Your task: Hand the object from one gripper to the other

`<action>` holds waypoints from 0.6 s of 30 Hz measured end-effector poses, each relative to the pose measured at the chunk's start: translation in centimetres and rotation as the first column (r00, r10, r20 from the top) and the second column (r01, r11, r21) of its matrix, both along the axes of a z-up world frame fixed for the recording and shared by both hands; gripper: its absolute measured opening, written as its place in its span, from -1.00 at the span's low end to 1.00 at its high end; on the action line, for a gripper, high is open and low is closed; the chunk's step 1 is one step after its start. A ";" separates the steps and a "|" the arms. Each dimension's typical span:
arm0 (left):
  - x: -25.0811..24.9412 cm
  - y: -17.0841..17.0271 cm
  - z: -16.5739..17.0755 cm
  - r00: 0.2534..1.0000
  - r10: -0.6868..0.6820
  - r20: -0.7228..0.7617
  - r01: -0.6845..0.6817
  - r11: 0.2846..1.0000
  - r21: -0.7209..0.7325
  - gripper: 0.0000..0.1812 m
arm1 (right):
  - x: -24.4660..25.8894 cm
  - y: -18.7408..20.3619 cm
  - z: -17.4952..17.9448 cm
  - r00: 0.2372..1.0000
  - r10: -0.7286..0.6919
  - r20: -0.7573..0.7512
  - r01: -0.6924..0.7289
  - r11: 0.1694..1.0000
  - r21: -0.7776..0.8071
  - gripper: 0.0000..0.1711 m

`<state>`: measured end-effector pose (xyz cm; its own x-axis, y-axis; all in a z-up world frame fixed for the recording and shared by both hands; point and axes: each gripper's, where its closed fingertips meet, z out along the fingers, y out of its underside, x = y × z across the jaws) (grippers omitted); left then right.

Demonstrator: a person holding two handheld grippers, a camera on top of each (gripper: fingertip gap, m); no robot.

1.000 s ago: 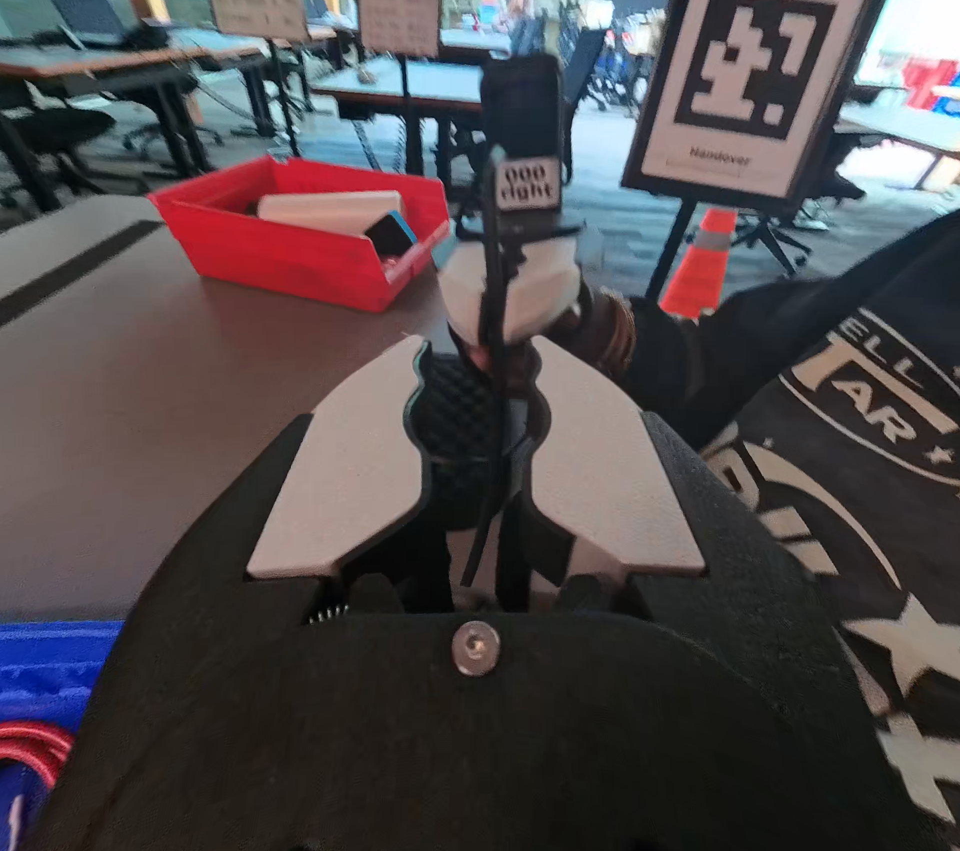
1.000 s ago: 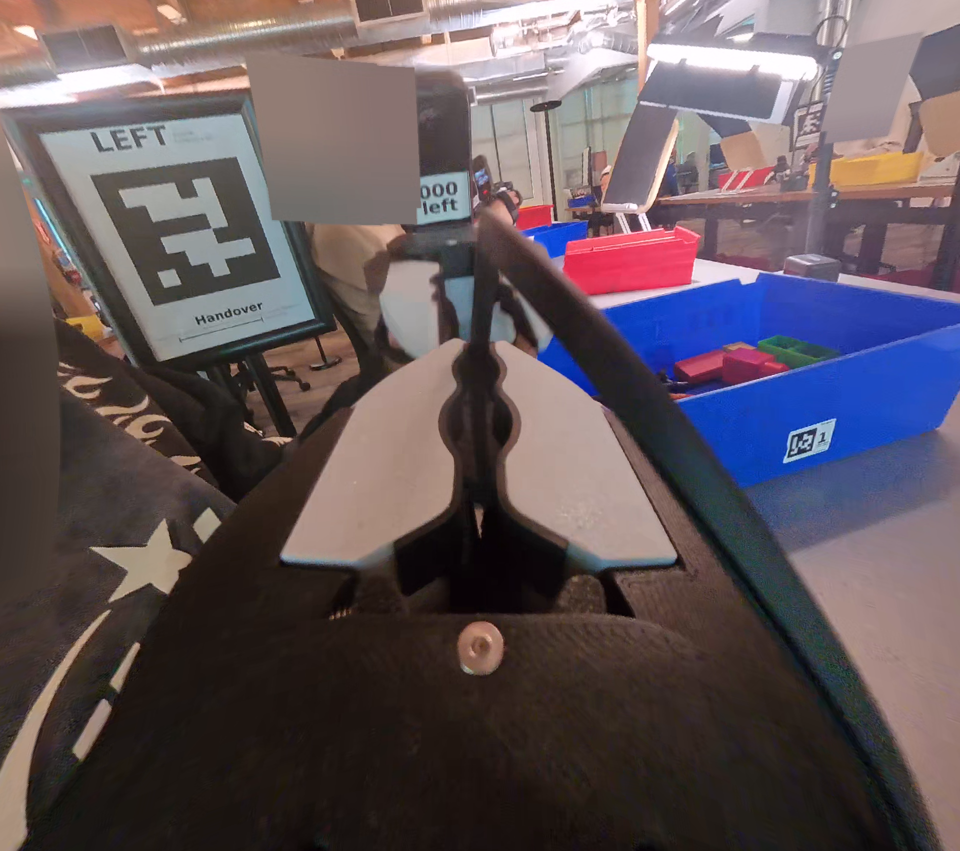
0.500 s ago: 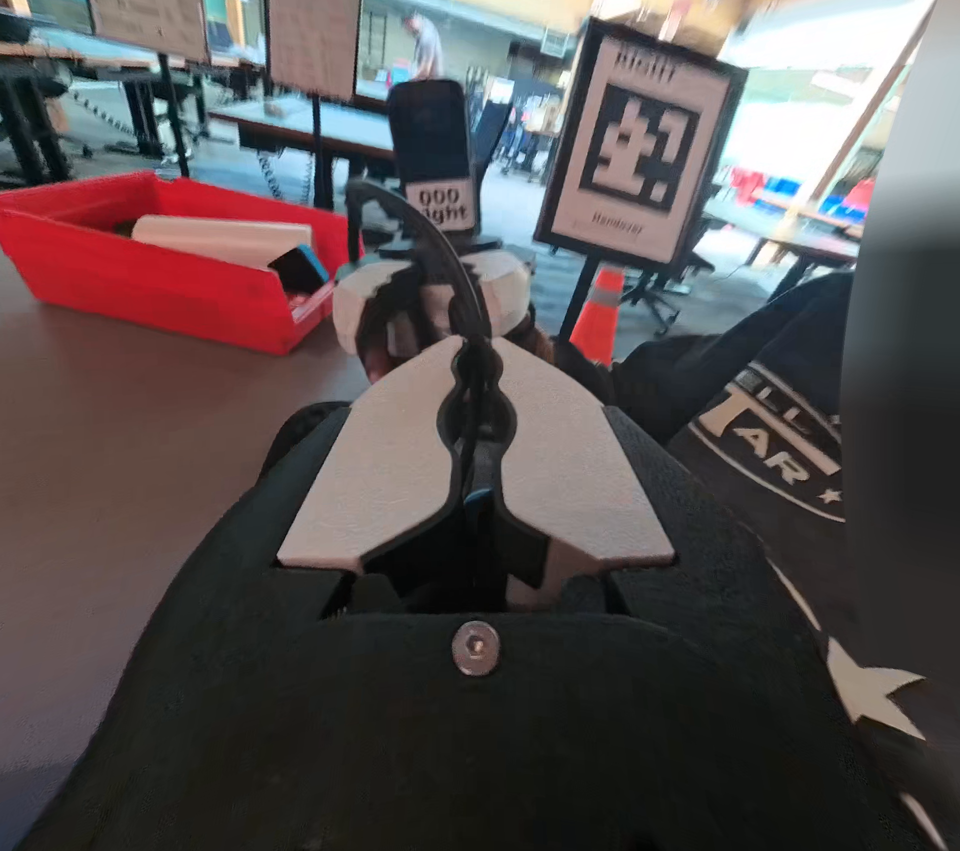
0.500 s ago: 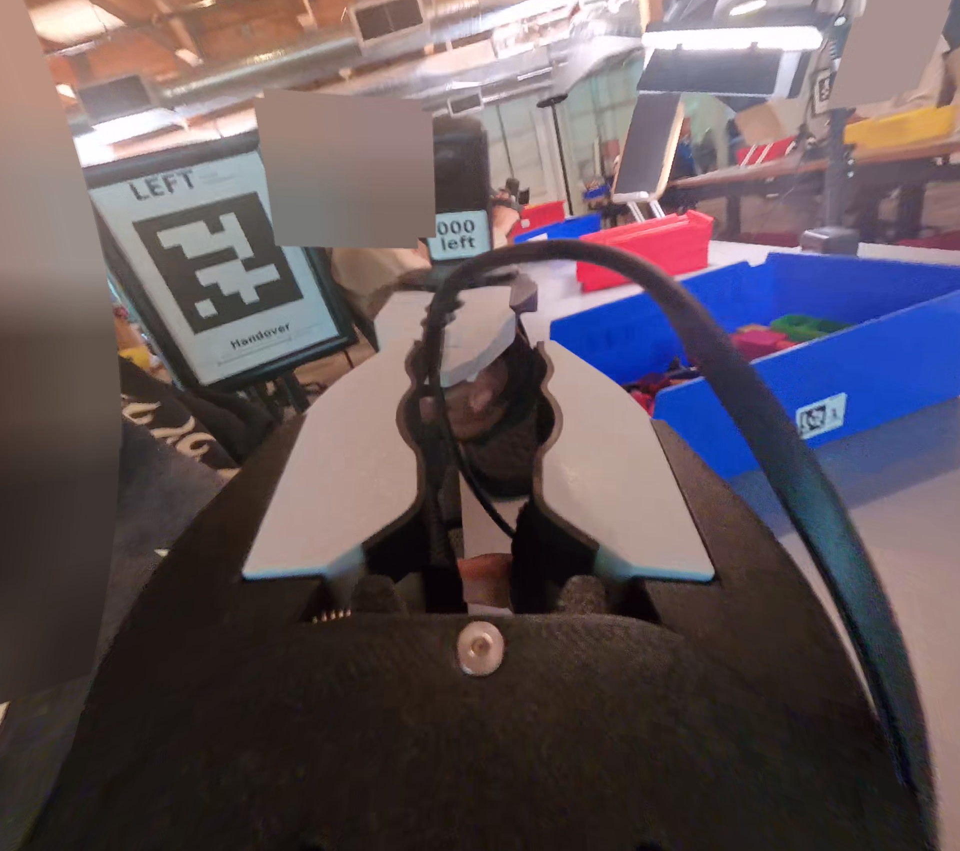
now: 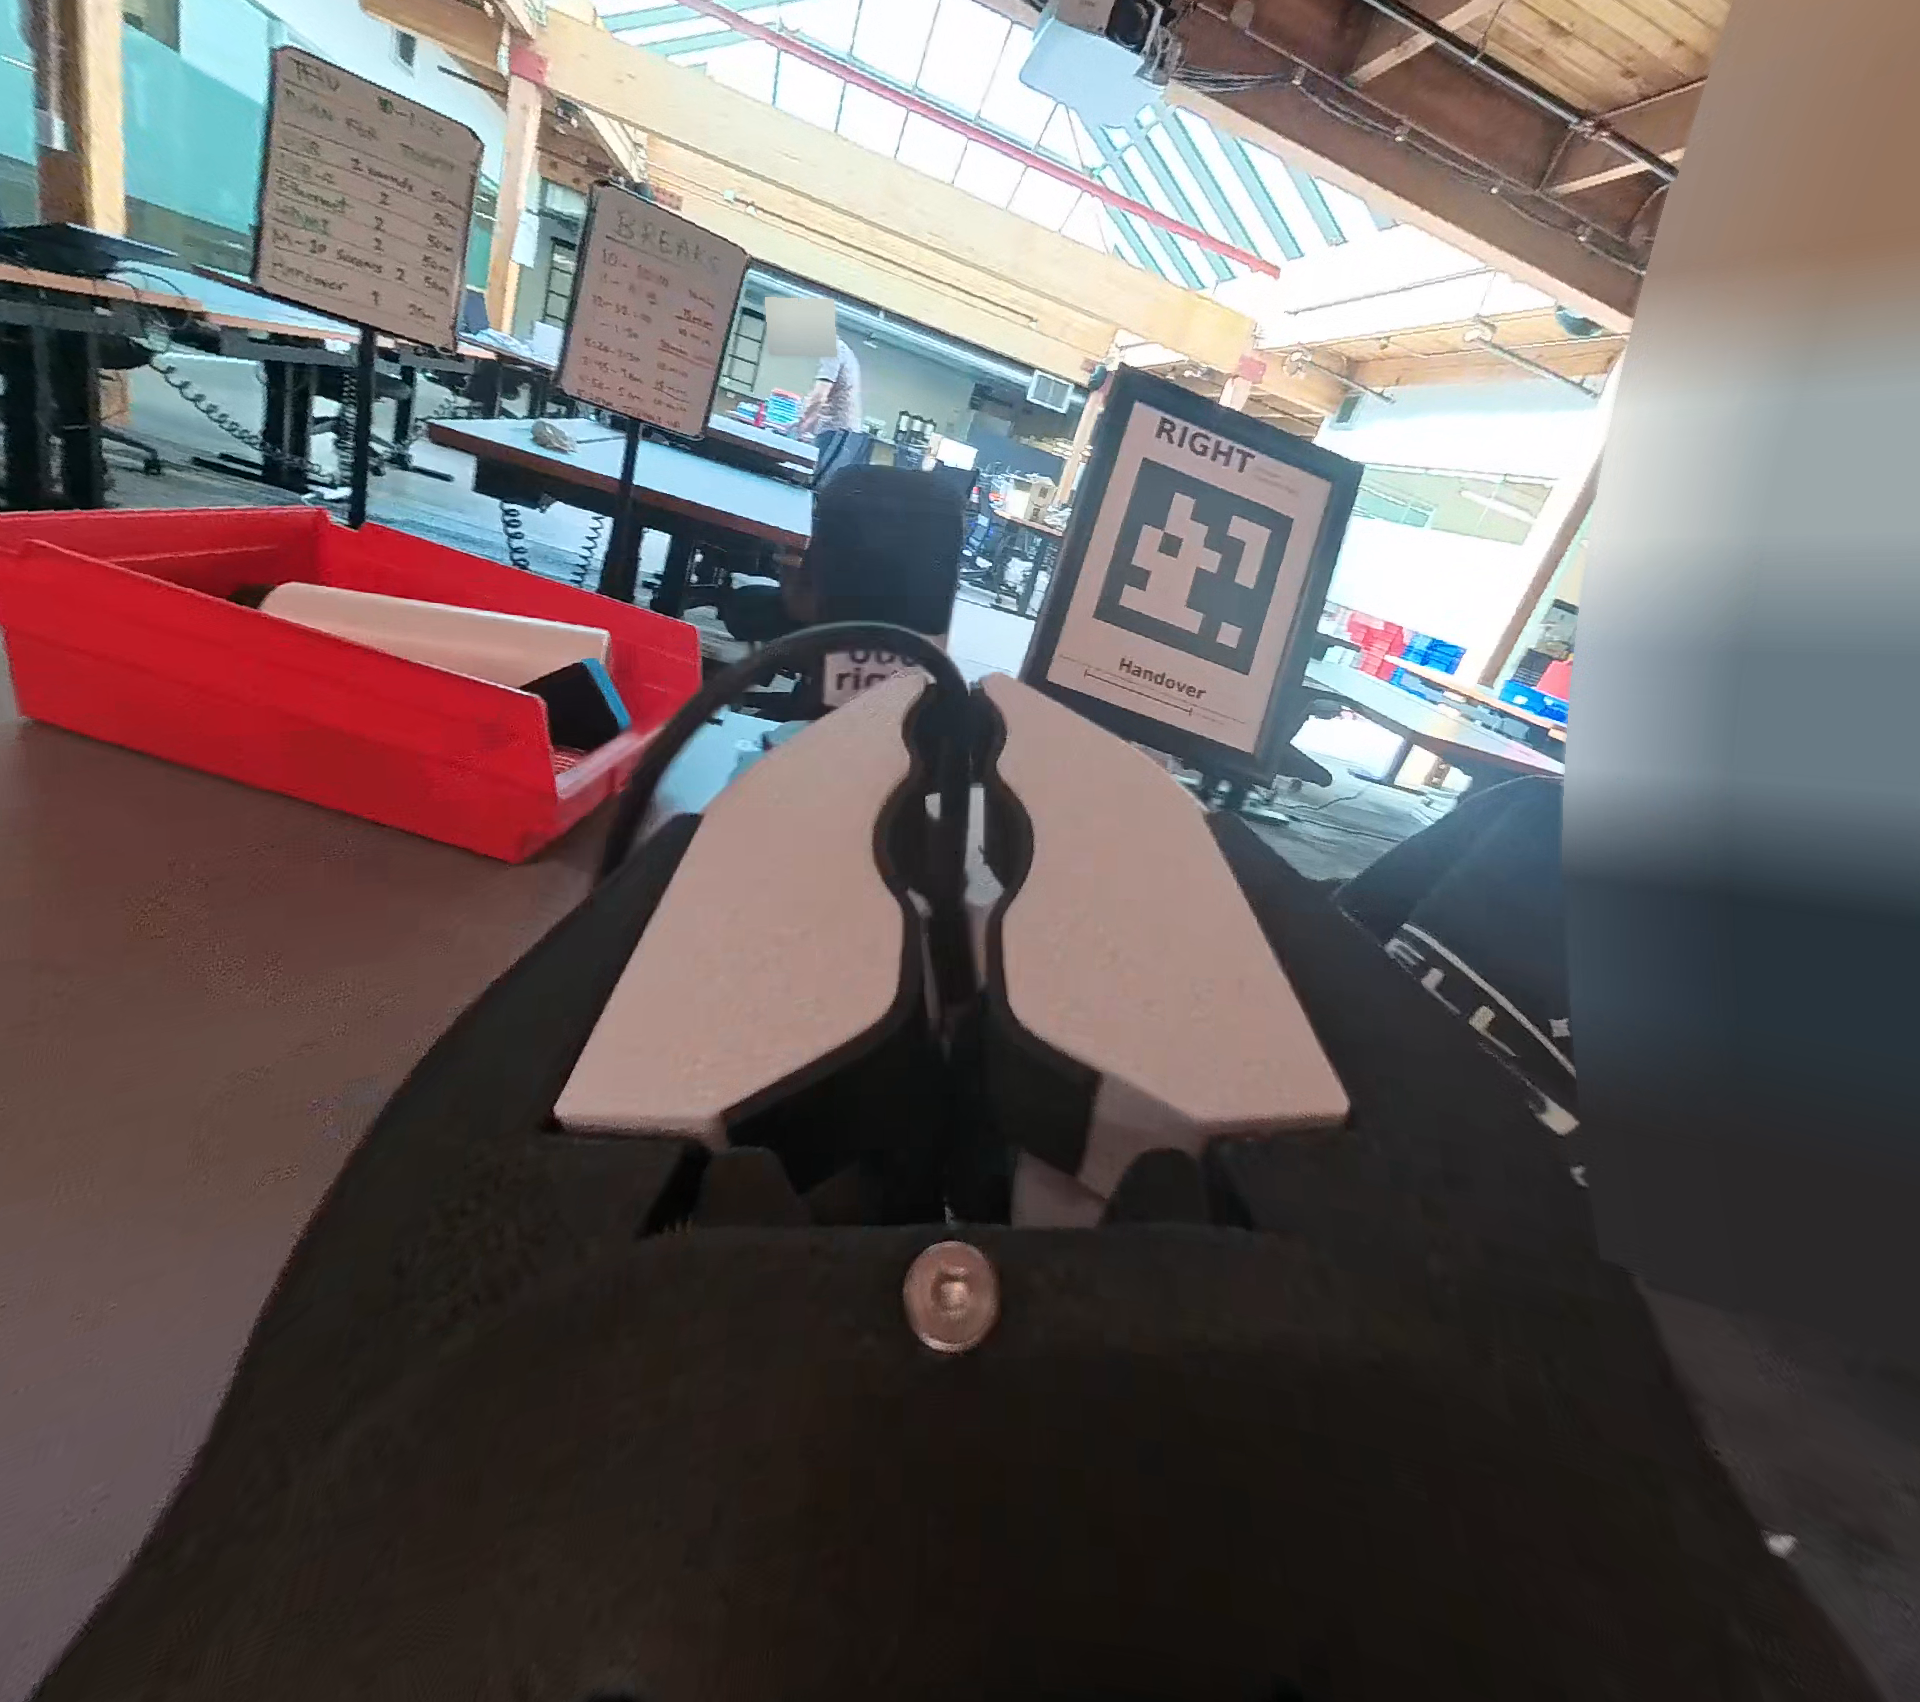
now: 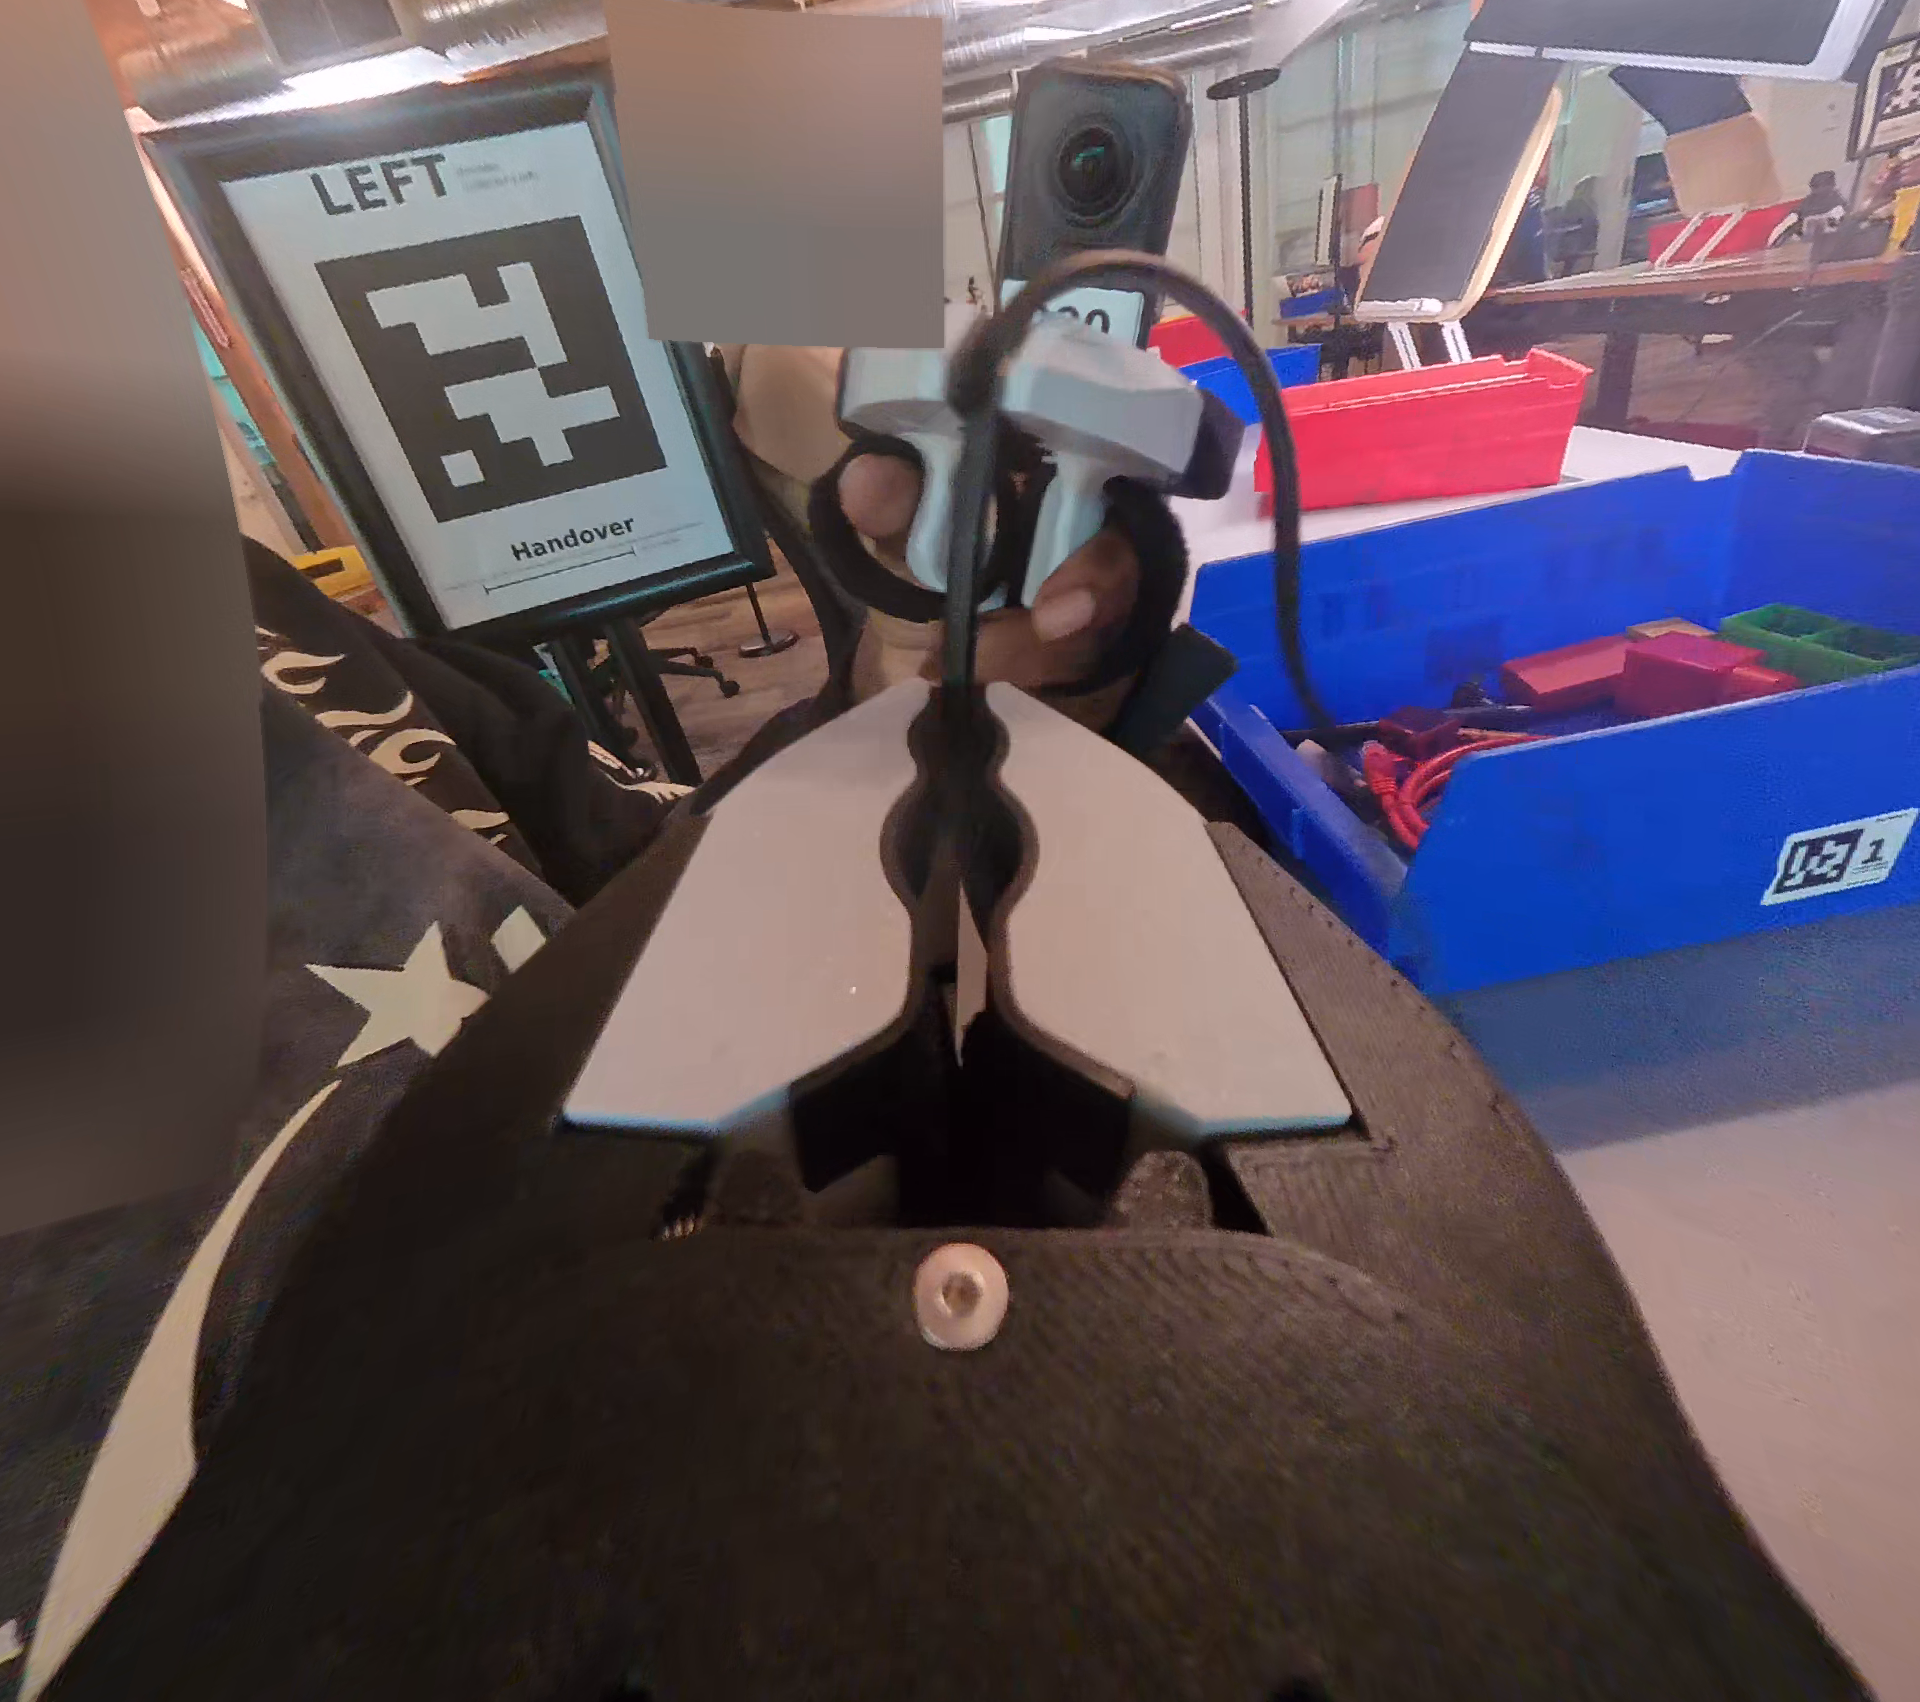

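So both the left gripper [image 5: 951, 707] and right gripper [image 6: 956, 696] are pinching the floppy, light black cable [image 6: 1262, 447], best grabbed near their tips.

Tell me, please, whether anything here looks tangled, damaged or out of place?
Nothing looks damaged. The one oddity: the black cable is clamped by both the right gripper and the left gripper at once, and it arcs down into the blue bin.
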<state>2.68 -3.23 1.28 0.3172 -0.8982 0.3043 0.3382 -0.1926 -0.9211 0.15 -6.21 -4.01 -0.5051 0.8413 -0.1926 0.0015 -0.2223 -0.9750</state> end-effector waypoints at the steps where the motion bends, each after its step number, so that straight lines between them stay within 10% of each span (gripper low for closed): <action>1: -0.3 0.2 0.0 1.000 0.017 -0.005 -0.017 1.000 0.009 -0.95 | 0.2 0.0 0.2 1.000 0.005 0.008 -0.005 1.000 -0.002 -0.94; 8: 0.2 0.0 -4.1 0.944 0.005 -0.331 0.004 1.000 0.027 -0.62 | 1.9 1.4 2.8 0.999 -0.045 -0.020 0.042 0.995 -0.095 -0.95; 18: 3.5 -0.3 -7.0 0.853 0.003 -0.522 0.028 0.998 0.051 -0.94 | 2.5 2.0 4.1 0.995 -0.080 -0.054 0.071 0.985 -0.155 -0.95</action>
<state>6.18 -3.55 -5.68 0.4043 -0.9134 0.0478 -0.1974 -0.1381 -0.9706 2.68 -4.17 0.06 -0.4561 0.8404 -0.2929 -0.0782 -0.3656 -0.9275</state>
